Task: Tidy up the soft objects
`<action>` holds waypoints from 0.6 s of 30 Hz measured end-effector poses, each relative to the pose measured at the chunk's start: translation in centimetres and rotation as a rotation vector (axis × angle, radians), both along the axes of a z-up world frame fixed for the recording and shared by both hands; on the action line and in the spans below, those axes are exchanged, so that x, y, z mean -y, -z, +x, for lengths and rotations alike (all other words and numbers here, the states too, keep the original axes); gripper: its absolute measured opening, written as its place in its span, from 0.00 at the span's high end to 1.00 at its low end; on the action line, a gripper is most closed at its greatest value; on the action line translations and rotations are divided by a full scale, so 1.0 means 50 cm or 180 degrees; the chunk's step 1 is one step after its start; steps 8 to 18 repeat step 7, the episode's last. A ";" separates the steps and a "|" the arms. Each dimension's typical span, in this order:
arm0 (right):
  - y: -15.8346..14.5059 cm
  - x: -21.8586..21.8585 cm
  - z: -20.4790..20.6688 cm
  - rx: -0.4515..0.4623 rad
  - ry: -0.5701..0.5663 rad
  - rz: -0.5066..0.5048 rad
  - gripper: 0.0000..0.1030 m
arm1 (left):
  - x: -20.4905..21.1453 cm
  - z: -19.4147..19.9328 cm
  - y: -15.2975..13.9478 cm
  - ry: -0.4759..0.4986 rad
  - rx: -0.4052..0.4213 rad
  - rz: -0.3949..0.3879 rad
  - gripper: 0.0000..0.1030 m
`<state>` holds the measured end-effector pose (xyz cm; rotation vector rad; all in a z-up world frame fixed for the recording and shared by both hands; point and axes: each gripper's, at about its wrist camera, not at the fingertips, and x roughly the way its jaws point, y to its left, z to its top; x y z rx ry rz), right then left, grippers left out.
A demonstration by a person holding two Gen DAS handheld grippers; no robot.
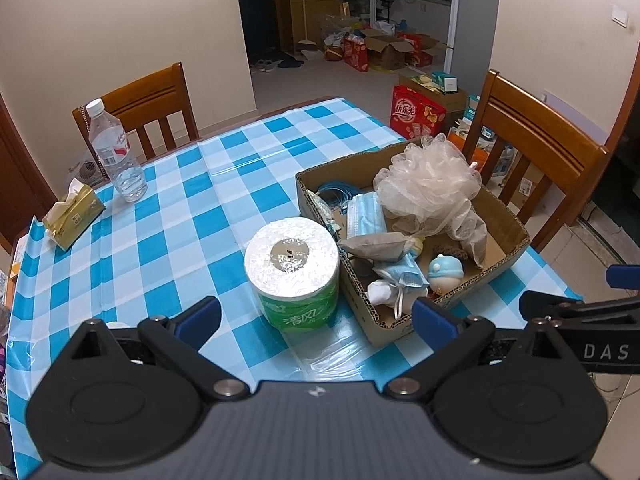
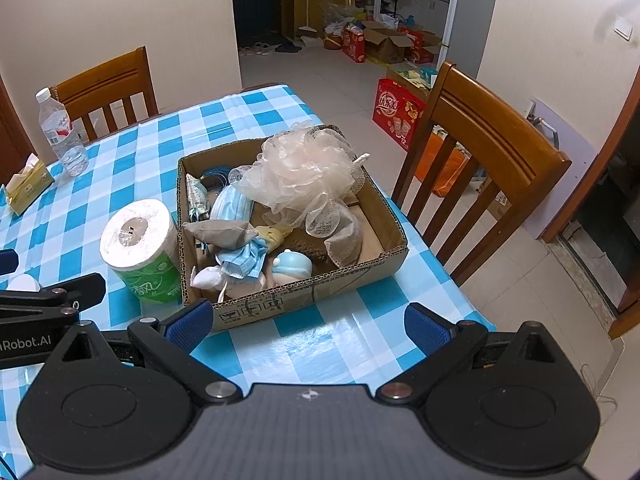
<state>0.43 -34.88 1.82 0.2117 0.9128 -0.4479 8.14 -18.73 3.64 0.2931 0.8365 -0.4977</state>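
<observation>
A shallow cardboard box [image 1: 516, 236] [image 2: 352, 276] sits on the blue checked table. It holds a pale mesh bath pouf [image 1: 428, 184] [image 2: 304, 168], blue face masks [image 1: 366, 216] [image 2: 244, 258], a grey pouch [image 1: 376, 246] [image 2: 222, 234], a small blue-capped doll [image 1: 444, 272] [image 2: 292, 266] and other soft bits. A toilet paper roll [image 1: 294, 272] [image 2: 142, 248] in green wrap stands upright just left of the box. My left gripper [image 1: 316, 322] is open and empty, in front of the roll. My right gripper [image 2: 308, 326] is open and empty, in front of the box.
A water bottle [image 1: 116, 152] [image 2: 62, 132] and a gold tissue pack [image 1: 72, 214] [image 2: 26, 184] stand at the table's far left. Wooden chairs [image 1: 148, 104] [image 2: 484, 160] stand behind and to the right of the table. Boxes litter the floor beyond.
</observation>
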 end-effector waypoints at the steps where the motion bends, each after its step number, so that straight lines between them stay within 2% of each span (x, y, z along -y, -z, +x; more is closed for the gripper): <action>1: 0.000 0.001 0.001 -0.0002 -0.0004 0.0002 0.00 | 0.000 0.000 0.000 0.0000 0.0003 0.0003 0.02; 18: 0.001 -0.002 0.000 -0.0002 -0.0004 -0.0006 0.00 | -0.001 0.000 0.000 0.0003 0.0001 0.0000 0.02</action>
